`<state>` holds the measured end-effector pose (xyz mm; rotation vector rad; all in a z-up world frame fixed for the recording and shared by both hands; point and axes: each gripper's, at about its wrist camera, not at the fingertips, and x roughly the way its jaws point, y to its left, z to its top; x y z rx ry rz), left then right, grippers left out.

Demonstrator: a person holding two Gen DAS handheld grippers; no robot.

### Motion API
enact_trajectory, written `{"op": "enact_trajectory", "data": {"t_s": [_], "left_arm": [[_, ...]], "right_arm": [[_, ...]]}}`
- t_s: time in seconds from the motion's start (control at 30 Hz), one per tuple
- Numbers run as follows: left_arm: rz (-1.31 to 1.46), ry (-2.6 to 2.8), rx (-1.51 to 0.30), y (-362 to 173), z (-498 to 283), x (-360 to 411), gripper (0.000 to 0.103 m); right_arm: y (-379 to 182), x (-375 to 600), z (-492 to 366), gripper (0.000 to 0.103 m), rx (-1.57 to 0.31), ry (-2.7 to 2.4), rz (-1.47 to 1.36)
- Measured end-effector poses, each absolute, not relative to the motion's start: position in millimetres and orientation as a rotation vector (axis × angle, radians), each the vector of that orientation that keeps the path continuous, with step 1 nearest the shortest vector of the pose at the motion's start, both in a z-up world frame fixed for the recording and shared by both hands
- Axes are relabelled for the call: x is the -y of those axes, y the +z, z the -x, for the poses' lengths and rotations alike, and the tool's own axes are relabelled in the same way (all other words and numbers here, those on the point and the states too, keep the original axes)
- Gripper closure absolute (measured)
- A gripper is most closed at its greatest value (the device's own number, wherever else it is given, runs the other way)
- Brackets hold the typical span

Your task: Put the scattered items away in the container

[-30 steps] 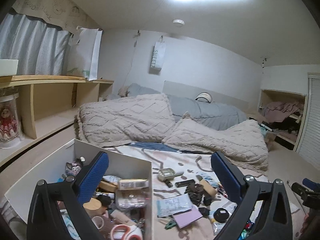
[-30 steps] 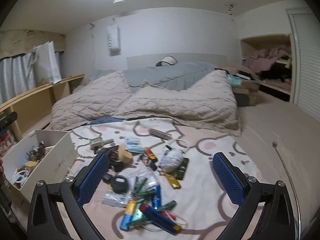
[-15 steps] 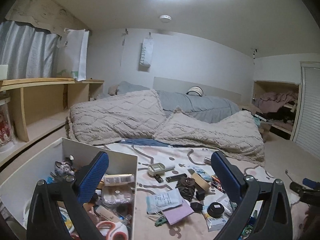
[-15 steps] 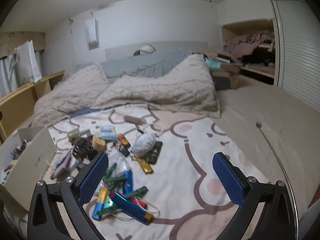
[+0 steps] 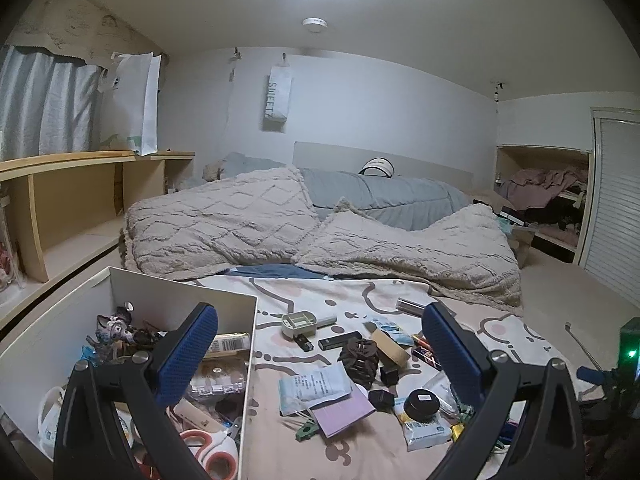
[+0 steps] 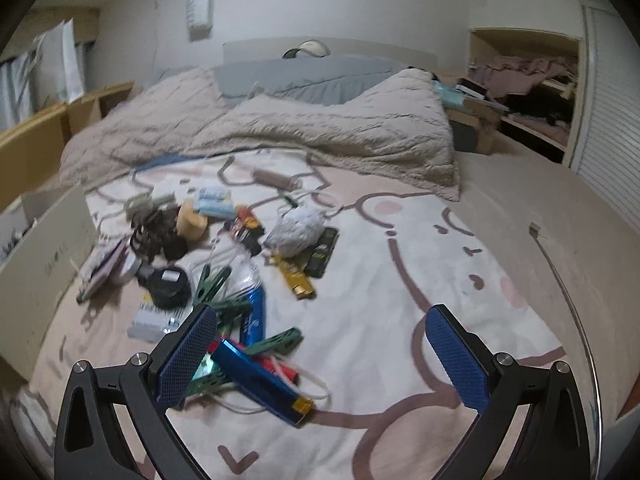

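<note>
Fingers of both the left gripper [image 5: 320, 354] and right gripper [image 6: 320, 356] were spread, empty. Scattered items [image 6: 224, 264] lay beside the container [image 5: 184, 292]; tangled pieces risked a multi-item grab.

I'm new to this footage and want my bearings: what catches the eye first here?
A heap of small clutter on the cartoon-print bedspread: a long blue metallic case, green clothespins and a round black jar. Left of it stands the open white box, already part full. Both tongs, left and right, are open and empty.
</note>
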<state>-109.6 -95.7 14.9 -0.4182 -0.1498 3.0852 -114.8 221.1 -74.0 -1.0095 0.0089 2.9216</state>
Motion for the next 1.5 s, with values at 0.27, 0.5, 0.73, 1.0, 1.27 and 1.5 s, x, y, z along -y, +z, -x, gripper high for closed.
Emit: {"op": "enact_trajectory", "data": {"t_s": [0.27,0.5,0.73,1.0,1.27,1.5], "left_arm": [[0.468,2.995,0.131,8.0,106.8,72.3,0.000],[0.513,2.930,0.098,-1.9,105.6,50.1,0.000],[0.577,2.885,0.061,-22.7,108.9,30.6,0.000],[0.711,2.820,-0.014,-57.1,113.5,4.5,0.000],[0.864,2.740,-0.035,-89.2,114.2,-12.6,0.000],[0.917,2.706,-0.031,-100.3,114.9,-16.6,0.000]], "right_arm": [[-102.3,-228.4,129.0,0.000,0.060,2.779,1.110],[-125.7,-238.4,136.1,0.000,0.071,2.698,1.205],[-137.8,-218.5,128.2,0.000,0.145,2.766,1.233],[-143.8,-219.9,119.6,0.000,0.059,2.802,1.239],[-150.9,-209.4,100.6,0.000,0.048,2.867,1.252],[-152.0,-188.9,93.2,0.000,0.149,2.959,1.278]]}}
